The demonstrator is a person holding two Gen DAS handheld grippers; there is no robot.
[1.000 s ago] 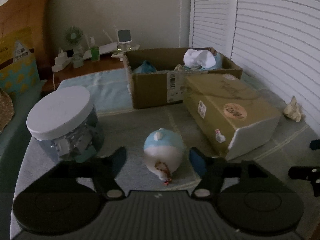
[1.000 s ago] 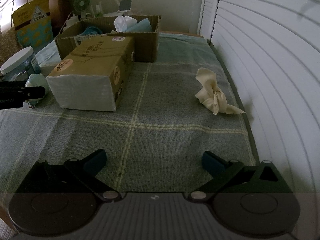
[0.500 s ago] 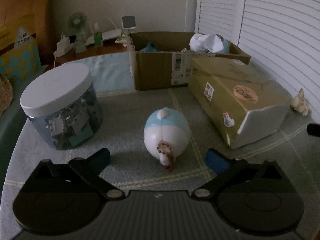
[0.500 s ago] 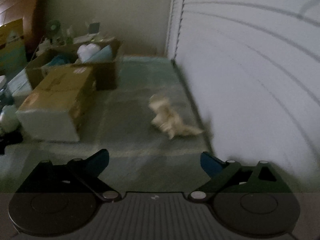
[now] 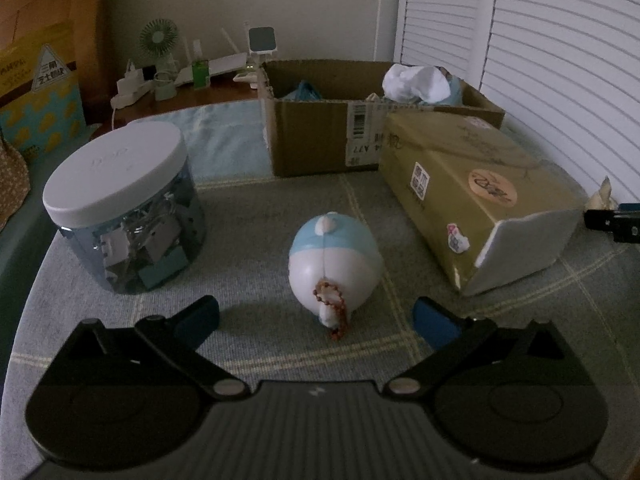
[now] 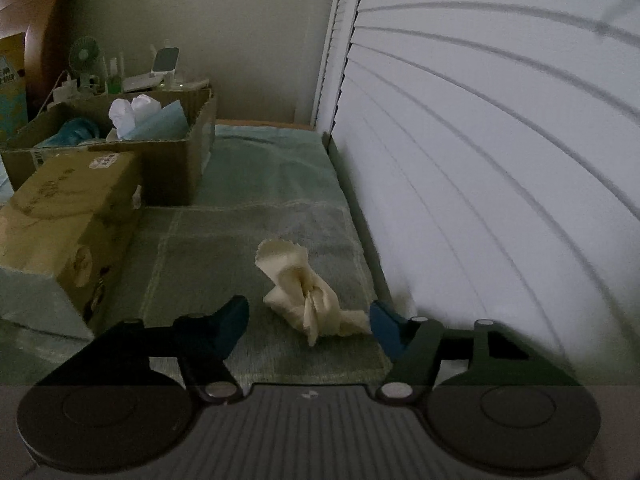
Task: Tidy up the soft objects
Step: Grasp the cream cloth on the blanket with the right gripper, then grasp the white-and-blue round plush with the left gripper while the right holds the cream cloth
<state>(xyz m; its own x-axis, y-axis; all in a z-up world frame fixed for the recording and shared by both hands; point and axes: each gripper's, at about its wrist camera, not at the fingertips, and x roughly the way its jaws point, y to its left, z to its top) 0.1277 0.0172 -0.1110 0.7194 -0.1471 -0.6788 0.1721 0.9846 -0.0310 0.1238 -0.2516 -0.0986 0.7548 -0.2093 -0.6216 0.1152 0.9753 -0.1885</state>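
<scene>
Left tool (image 5: 316, 322): jaws spread wide, having just opened. The blue-and-white plush toy (image 5: 334, 266) lies on the plaid blanket (image 5: 248, 216) at 12 o'clock between the fingers, untouched. Right tool (image 6: 308, 324): jaws part-way in, having just been closing; the cream cloth (image 6: 302, 294) lies between them, its tail near the right finger, not yet pinched. The cardboard box (image 5: 312, 140) of soft items stands at 12 o'clock, behind the tissue pack (image 5: 476, 184).
</scene>
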